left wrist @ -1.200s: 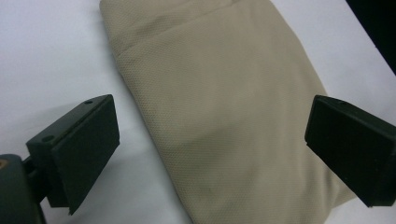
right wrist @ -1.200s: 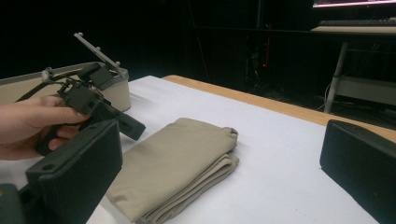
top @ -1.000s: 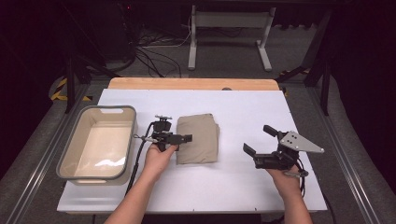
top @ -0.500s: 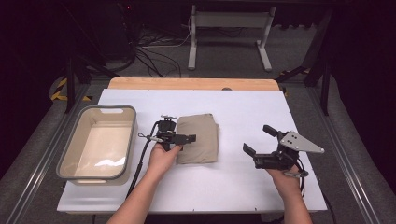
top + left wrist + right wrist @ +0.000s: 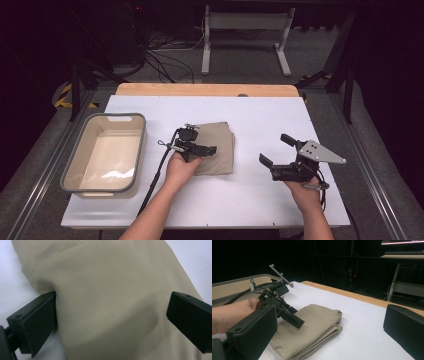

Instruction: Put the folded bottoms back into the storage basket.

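A folded beige cloth [image 5: 221,145] lies in the middle of the white table [image 5: 260,115]. My left gripper [image 5: 204,143] is low over the cloth's left part, held by a hand. It stands open, and the cloth [image 5: 112,297] spans the wide gap between its jaws, the left jaw pressing against a fold at the cloth's edge. Nothing is gripped. My right gripper [image 5: 276,150] is open above bare table to the right of the cloth, apart from it. The right gripper view looks across the cloth [image 5: 317,327] at the left gripper [image 5: 287,312].
A grey-rimmed beige bin [image 5: 75,165] stands at the table's left, with nothing visible inside. A wooden strip [image 5: 205,90] runs along the far edge. Cables and a metal stand [image 5: 245,45] lie on the floor beyond. The left gripper's cable [image 5: 157,172] trails toward the front edge.
My left gripper has shifted a little to the right, further onto the cloth. The right gripper has stayed in place.
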Demonstrator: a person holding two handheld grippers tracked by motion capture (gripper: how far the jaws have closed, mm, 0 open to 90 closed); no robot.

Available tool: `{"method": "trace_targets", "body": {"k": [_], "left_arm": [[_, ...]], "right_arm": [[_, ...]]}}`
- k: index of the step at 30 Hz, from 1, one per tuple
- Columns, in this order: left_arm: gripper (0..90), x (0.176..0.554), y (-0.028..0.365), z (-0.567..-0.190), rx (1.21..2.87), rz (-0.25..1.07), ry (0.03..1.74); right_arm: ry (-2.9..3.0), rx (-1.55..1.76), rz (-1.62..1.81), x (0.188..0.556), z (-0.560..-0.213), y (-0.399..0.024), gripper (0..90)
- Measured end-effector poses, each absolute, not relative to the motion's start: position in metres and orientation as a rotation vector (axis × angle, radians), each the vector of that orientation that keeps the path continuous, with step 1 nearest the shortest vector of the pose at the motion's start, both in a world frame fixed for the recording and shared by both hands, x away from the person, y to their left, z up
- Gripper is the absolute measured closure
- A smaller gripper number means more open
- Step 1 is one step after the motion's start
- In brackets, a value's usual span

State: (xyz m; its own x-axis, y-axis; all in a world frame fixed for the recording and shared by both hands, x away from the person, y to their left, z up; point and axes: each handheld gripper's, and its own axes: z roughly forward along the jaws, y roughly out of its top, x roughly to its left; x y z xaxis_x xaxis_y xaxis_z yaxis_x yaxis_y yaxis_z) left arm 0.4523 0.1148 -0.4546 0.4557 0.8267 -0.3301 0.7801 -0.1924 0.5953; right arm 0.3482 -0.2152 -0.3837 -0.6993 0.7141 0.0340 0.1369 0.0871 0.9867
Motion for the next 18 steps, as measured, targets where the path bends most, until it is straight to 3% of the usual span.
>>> {"method": "trace_targets", "body": {"k": [5,7,11,15,18], "left_arm": [[0.7,0.453,0.105,-0.455,2.057,0.152,1.312],[2.7,0.449,0.094,-0.456,2.151,0.263,1.279],[5.1,0.449,0.092,-0.456,2.161,0.278,1.273],[11.8,0.449,0.092,-0.455,2.165,0.285,1.243],[22.9,0.446,0.091,-0.454,2.165,0.283,1.189]], "right_arm": [[1.911,0.836,1.652,0.348,-0.384,-0.215,0.0],[1.912,0.836,1.65,0.349,-0.384,-0.215,0.0],[1.912,0.834,1.65,0.348,-0.383,-0.215,0.0],[1.912,0.832,1.649,0.348,-0.383,-0.214,0.0],[1.916,0.835,1.648,0.348,-0.383,-0.214,0.0]]}}
